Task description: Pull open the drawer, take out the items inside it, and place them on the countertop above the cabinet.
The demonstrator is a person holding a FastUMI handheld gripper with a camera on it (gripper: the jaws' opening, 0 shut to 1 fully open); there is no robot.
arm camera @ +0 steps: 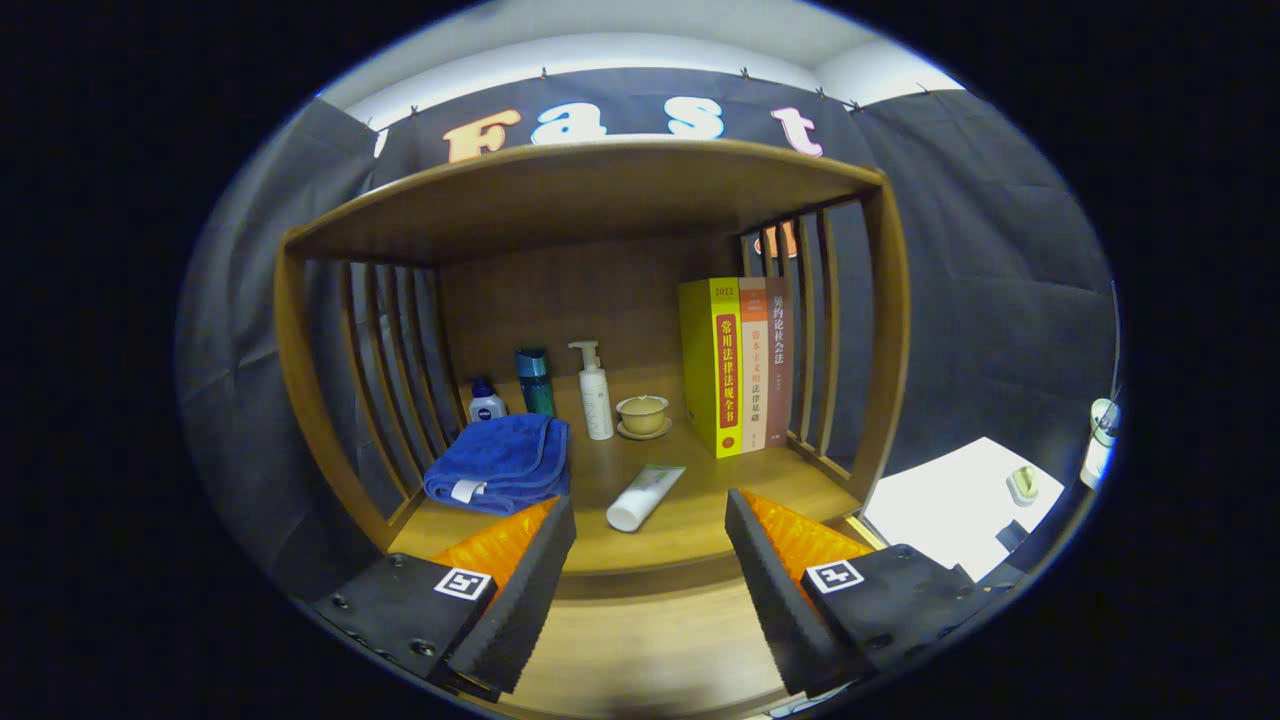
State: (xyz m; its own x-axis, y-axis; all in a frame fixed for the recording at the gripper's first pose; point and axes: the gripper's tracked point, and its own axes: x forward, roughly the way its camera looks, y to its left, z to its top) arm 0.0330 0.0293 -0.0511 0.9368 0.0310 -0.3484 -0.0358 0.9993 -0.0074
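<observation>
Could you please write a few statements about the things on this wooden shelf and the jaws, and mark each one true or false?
1. The gripper has its jaws apart with nothing between them. True.
2. The blue towel hangs over the slats. False: it lies folded on the shelf's surface, by the left slats.
3. The white tube lies on its side just ahead of the jaws. True.
4. The yellow book lies flat. False: it stands upright beside the other books, near the right slats.
5. The pump bottle stands upright beside the small bowl. True.
6. The bowl sits on the towel. False: it rests on a saucer, apart from the towel.
</observation>
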